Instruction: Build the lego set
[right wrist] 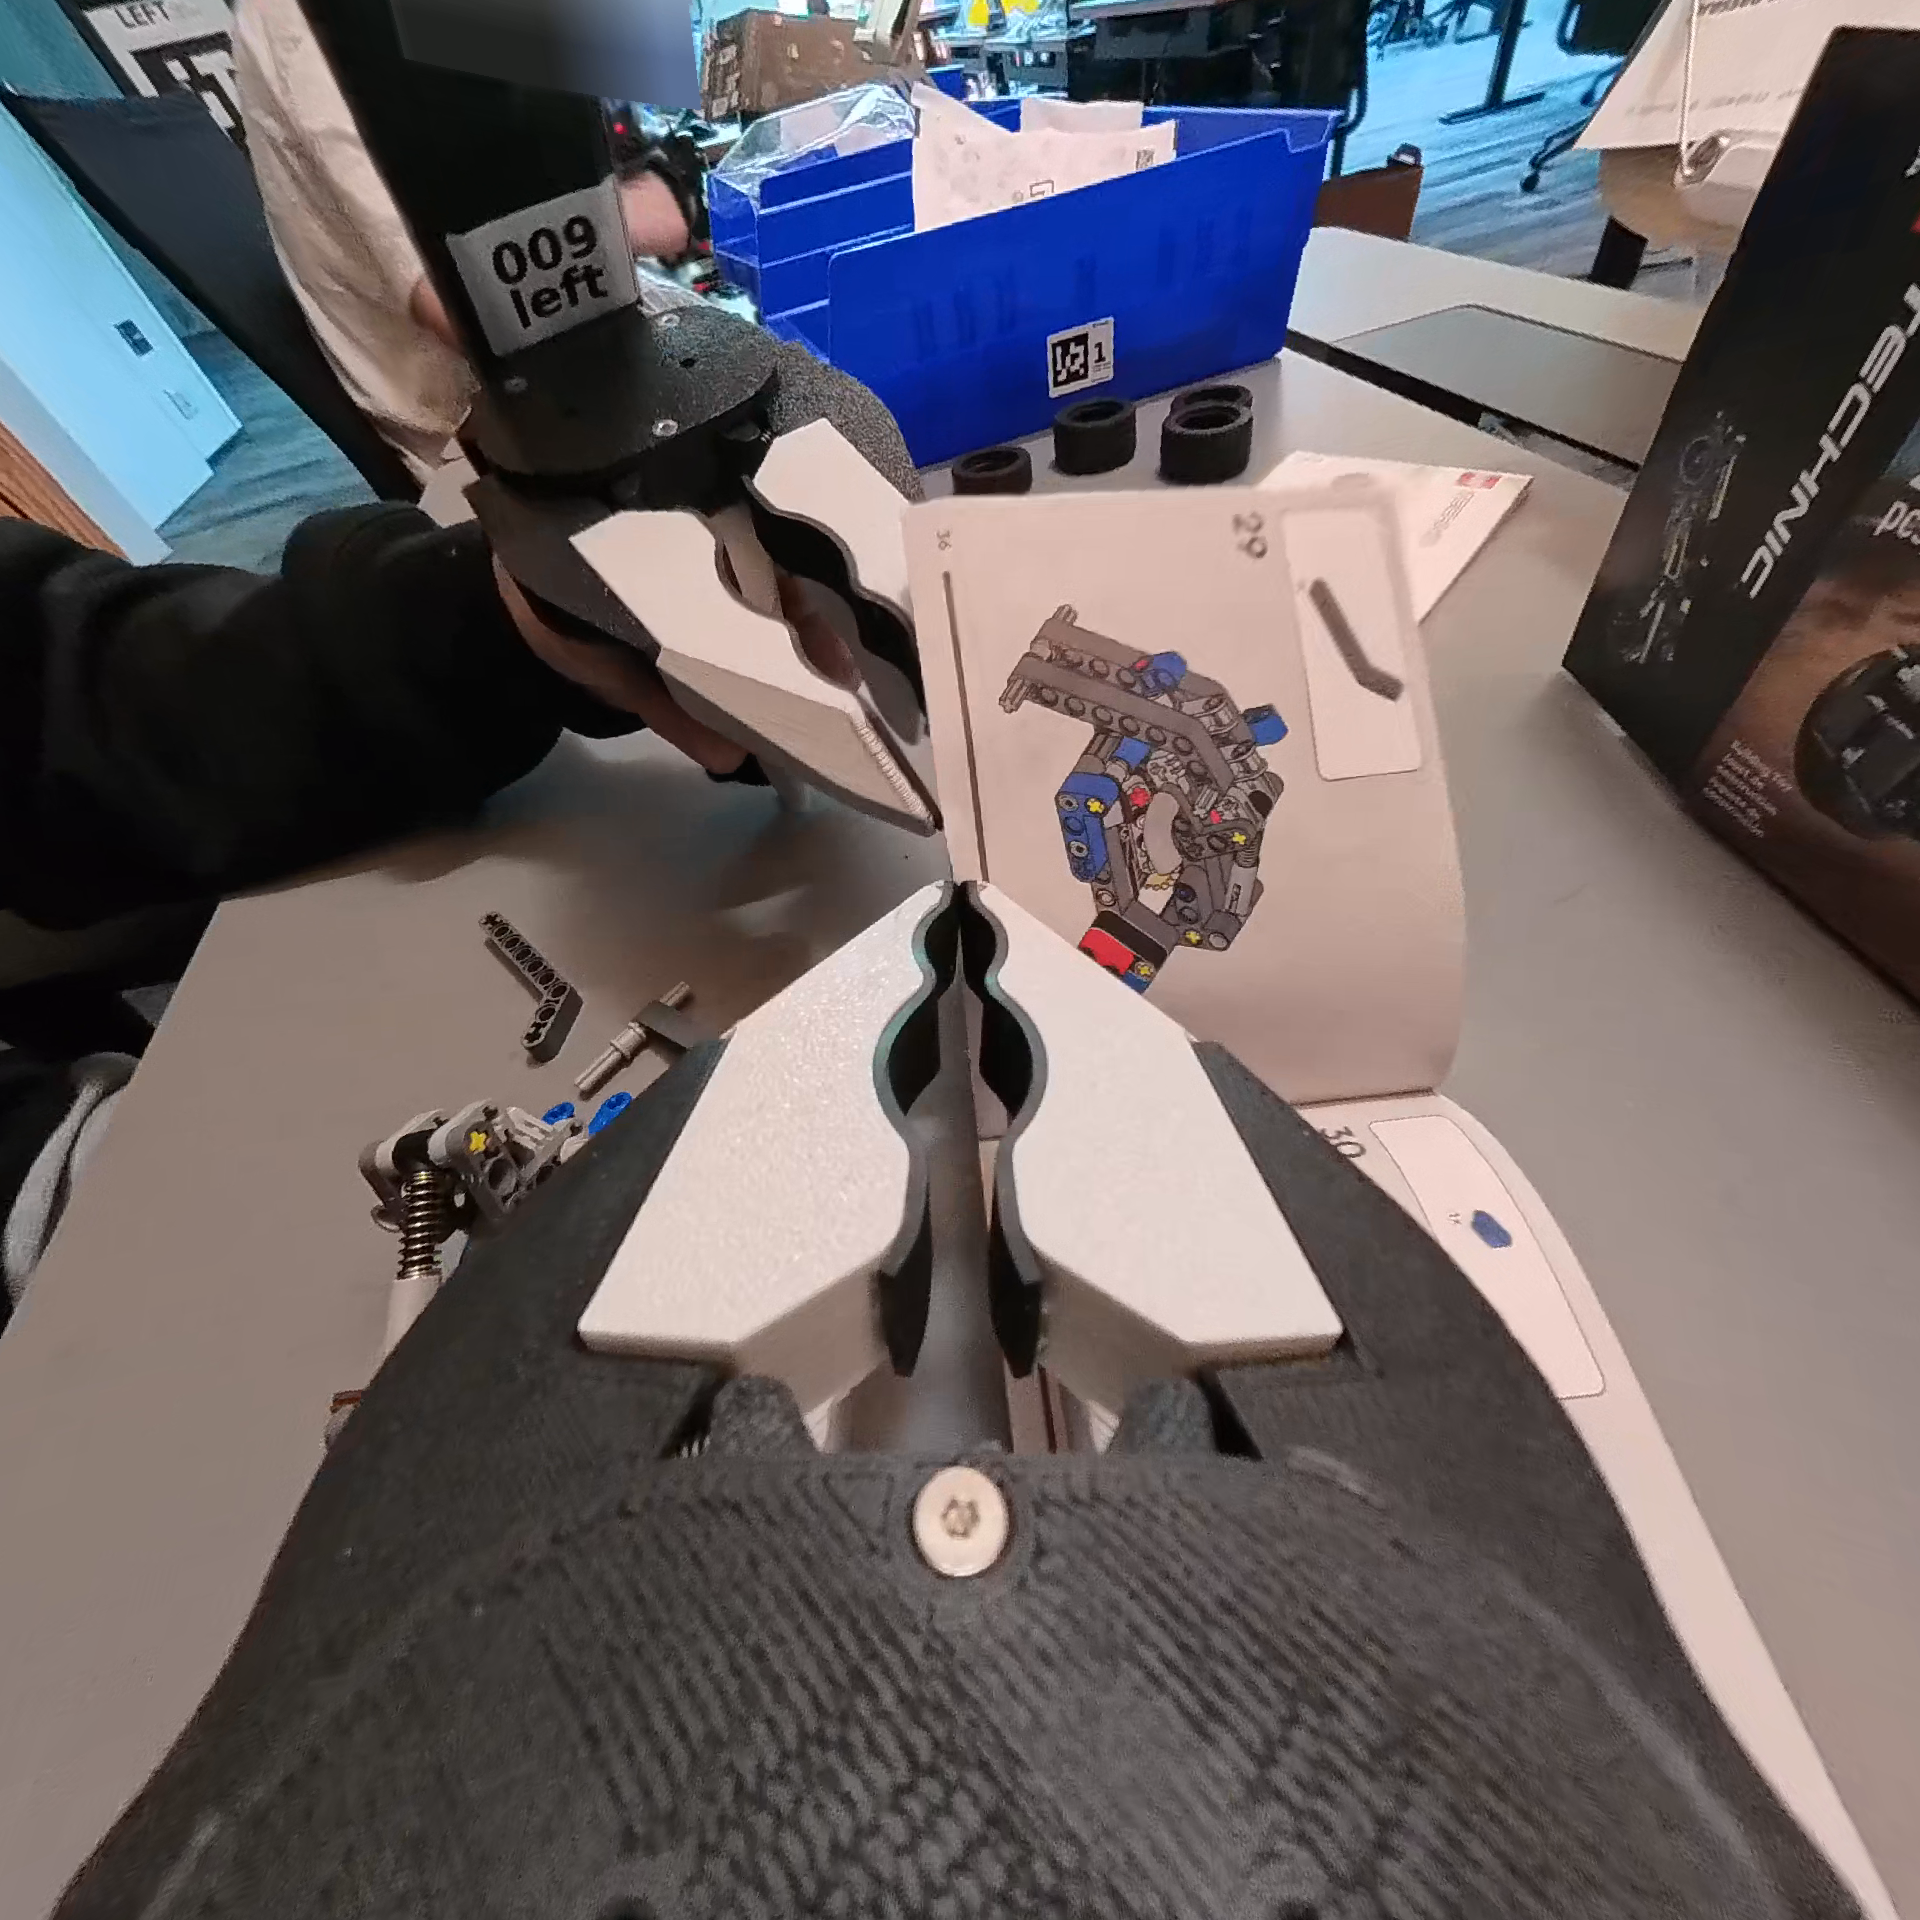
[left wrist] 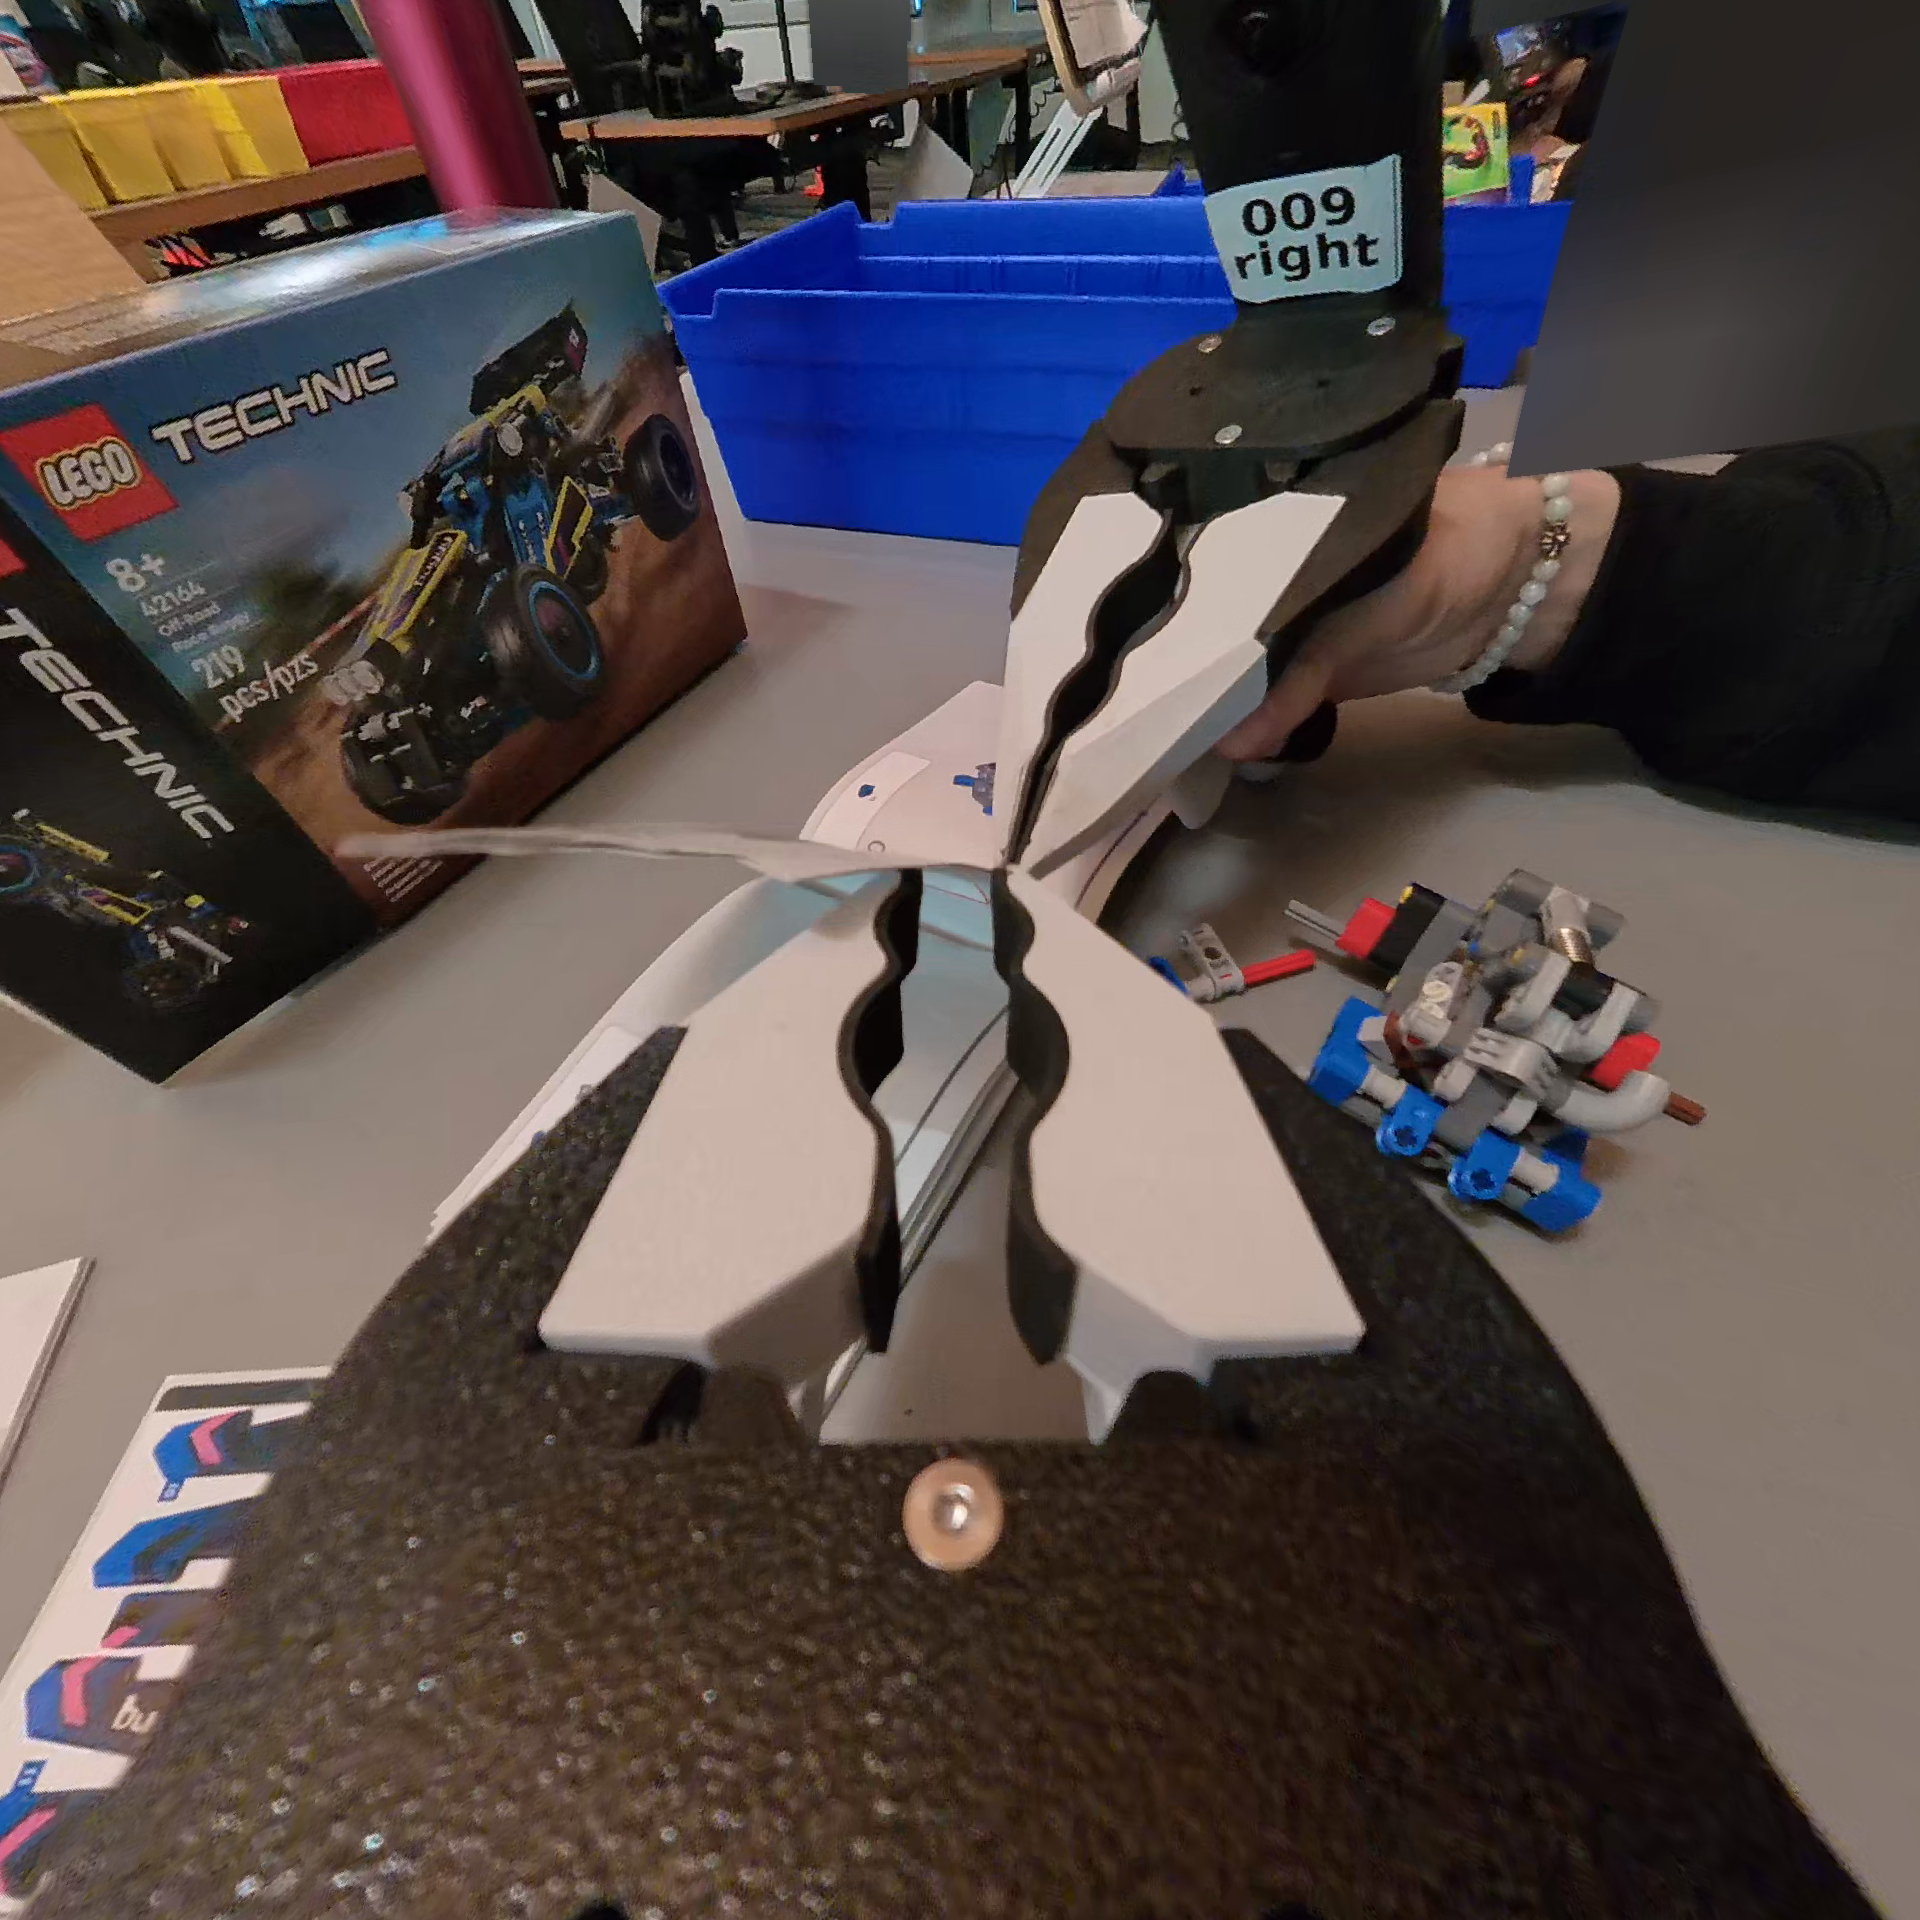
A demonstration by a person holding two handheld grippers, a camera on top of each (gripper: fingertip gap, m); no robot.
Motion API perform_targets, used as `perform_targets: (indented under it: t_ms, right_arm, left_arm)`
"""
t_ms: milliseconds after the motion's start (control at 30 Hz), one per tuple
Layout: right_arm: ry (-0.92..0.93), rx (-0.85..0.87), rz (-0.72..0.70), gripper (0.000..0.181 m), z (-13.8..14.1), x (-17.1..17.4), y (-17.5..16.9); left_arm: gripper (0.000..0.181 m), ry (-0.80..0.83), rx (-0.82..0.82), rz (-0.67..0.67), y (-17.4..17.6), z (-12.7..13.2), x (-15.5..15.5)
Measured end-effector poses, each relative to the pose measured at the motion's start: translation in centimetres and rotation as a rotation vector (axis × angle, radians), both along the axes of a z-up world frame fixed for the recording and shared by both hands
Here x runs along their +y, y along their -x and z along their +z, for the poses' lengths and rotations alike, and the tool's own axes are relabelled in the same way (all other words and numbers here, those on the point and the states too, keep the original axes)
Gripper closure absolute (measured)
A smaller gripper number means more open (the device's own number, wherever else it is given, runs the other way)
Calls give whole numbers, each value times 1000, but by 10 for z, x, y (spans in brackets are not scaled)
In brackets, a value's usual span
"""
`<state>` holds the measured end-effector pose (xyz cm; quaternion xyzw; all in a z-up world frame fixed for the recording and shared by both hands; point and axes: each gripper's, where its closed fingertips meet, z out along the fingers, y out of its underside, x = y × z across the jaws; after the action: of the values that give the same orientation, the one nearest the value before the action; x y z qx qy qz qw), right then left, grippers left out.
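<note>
The right tool (right wrist: 958, 891) has its fingers together, clamped on the edge of an upright page of the instruction booklet (right wrist: 1195, 790), which lies open in the middle of the grey desk (right wrist: 312, 987). The left tool (left wrist: 951, 883) is narrowly apart, its tips at that same lifted page; whether they touch the paper is unclear. Each tool is held by a hand in a dark sleeve. The partly built lego model (left wrist: 1486, 1049), grey with blue and red parts, sits on the desk just beside the booklet. Near it lie a loose black angled beam (right wrist: 532, 982) and a small grey axle piece (right wrist: 639, 1029). The set's box (left wrist: 343, 582) stands on the booklet's other side. At the far edge sit blue bins (right wrist: 1039, 260), with three black tyres (right wrist: 1101, 431) in front of them. A sticker sheet (left wrist: 114, 1579) lies at the near edge.
</note>
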<state>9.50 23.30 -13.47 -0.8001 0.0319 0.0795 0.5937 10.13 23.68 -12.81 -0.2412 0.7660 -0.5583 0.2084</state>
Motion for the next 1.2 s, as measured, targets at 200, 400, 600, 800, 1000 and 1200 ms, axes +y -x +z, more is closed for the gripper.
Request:
perform_targets:
  t_ms: [200,400,600,800,1000,1200]
  right_arm:
    - [5,15,-8,181,-1,0,-1]
    - [9,17,-15,181,-1,0,-2]
    - [8,-11,-103,181,-1,-6,-15]
    - [133,-123,-324,181,-17,-30,-47]
    - [168,-78,-377,181,-23,-41,-59]
    - [350,-135,-409,177,-48,-63,-71]
  left_arm:
    - [181,-13,-23,8,-1,0,-2]
    - [181,-30,-34,42,-5,0,0]
    - [181,-93,11,139,-13,-10,13]
    - [181,-209,174,191,-8,-38,28]
    - [173,-495,336,474,-3,-54,111]
    - [181,-413,44,430,-28,7,81]
